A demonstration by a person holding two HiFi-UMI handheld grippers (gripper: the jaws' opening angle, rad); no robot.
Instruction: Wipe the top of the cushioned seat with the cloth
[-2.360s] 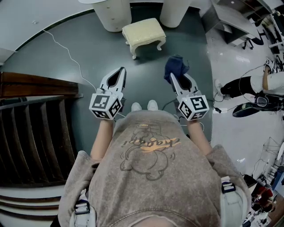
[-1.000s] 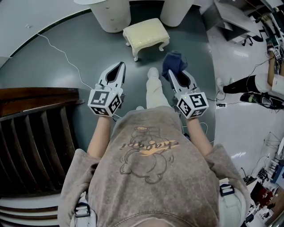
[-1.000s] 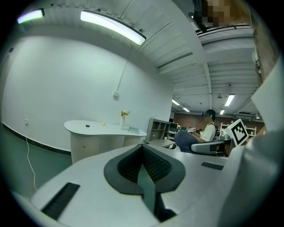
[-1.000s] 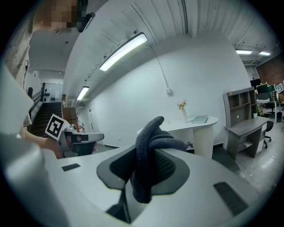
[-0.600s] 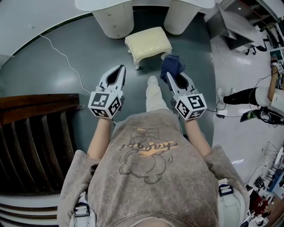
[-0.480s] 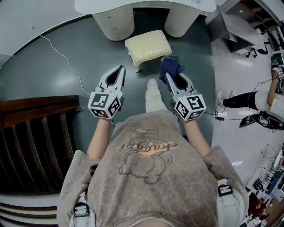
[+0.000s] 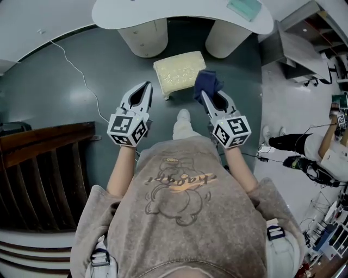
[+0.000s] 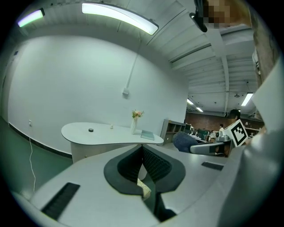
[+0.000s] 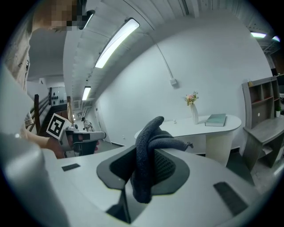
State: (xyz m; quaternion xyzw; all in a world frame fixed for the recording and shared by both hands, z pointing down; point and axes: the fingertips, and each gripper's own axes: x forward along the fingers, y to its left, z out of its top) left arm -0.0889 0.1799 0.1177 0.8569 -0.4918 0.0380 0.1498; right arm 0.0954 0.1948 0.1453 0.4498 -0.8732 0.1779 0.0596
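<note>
Cushioned seat (image 7: 176, 73) stands upper centre in the head view, on the floor before the white bench (image 7: 163, 13); the dark cloth (image 7: 207, 84) overlaps its right edge, pinched in the right claw (image 7: 205, 96), though I cannot tell if it touches; the left claw (image 7: 147, 87) hangs just left of the seat.

Left gripper view: the left claw (image 8: 143, 150) is closed on nothing.

Right gripper view: the right claw (image 9: 153, 162) is clamped on the cloth (image 9: 148, 146), which is bunched into a wad; I'd fear hard tips scraping the seat, or the unbraced seat skidding.
</note>
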